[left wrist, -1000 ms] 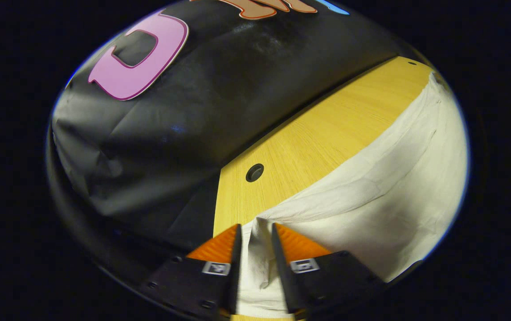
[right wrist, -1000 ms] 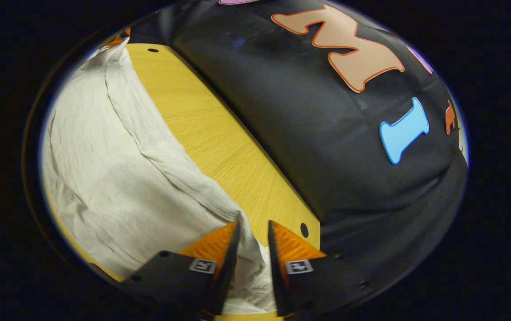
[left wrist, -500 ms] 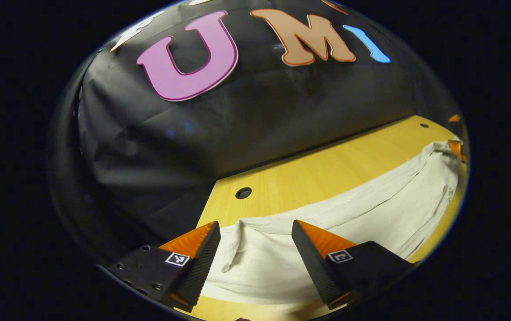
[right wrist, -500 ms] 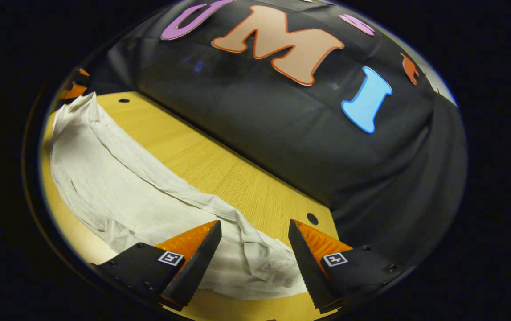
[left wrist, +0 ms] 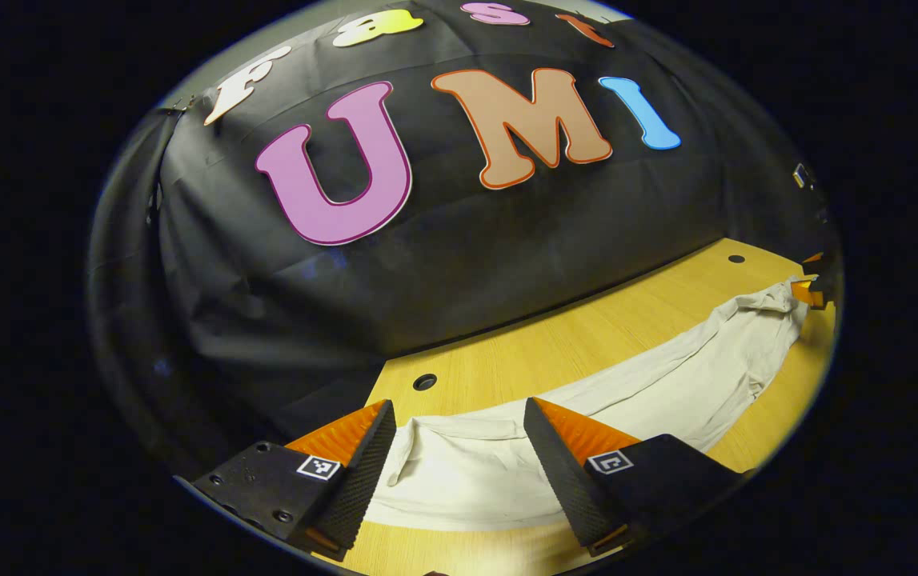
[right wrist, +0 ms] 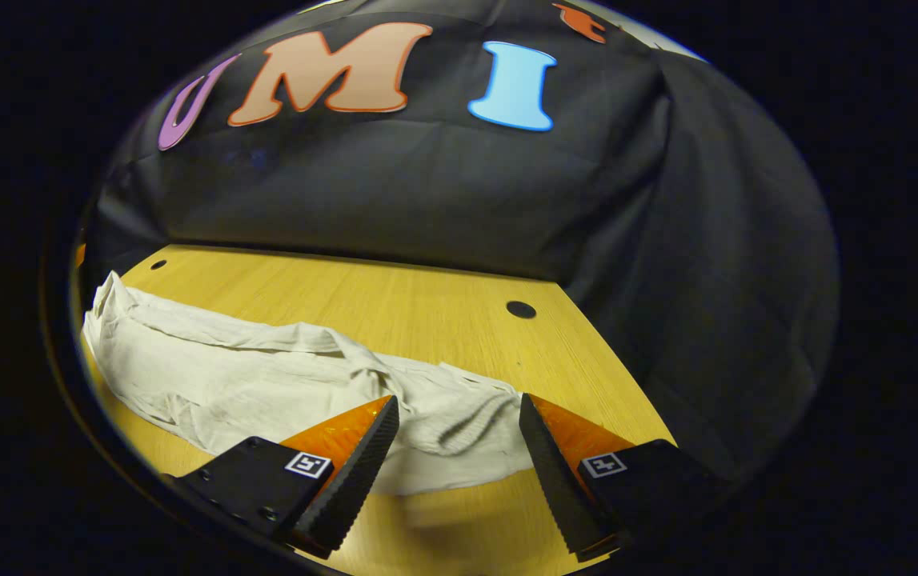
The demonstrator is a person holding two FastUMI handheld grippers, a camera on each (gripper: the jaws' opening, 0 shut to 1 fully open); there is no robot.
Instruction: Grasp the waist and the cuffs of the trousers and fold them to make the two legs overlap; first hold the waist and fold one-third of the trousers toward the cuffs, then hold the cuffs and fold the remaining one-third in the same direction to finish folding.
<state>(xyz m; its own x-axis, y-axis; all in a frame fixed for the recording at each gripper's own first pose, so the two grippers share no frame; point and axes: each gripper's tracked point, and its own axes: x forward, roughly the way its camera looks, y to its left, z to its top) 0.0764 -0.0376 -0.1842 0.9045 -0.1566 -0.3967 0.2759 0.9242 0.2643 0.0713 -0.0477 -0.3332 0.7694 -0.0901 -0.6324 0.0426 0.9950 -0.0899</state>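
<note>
Cream trousers (left wrist: 667, 384) lie stretched out in a long, narrow strip on the wooden table (left wrist: 587, 336). My left gripper (left wrist: 459, 404) is open and hovers just above one end of them, touching nothing. At the far end of the cloth, the other gripper's fingertips (left wrist: 809, 292) peek in at the right edge. In the right gripper view the trousers (right wrist: 266, 376) run off to the left, with a ribbed end (right wrist: 467, 424) below my right gripper (right wrist: 457, 400). That gripper is open with nothing between its fingers.
The table (right wrist: 394, 296) has small round holes near its back corners (left wrist: 425, 382) (left wrist: 736, 259) (right wrist: 520, 309). Black cloth walls stand close behind the back edge and along both sides. Bare wood lies between the trousers and the back wall.
Both grippers were shut on the ends of the trousers a second ago. They have opened, let go and drawn back, and the trousers now lie flat on the table.
</note>
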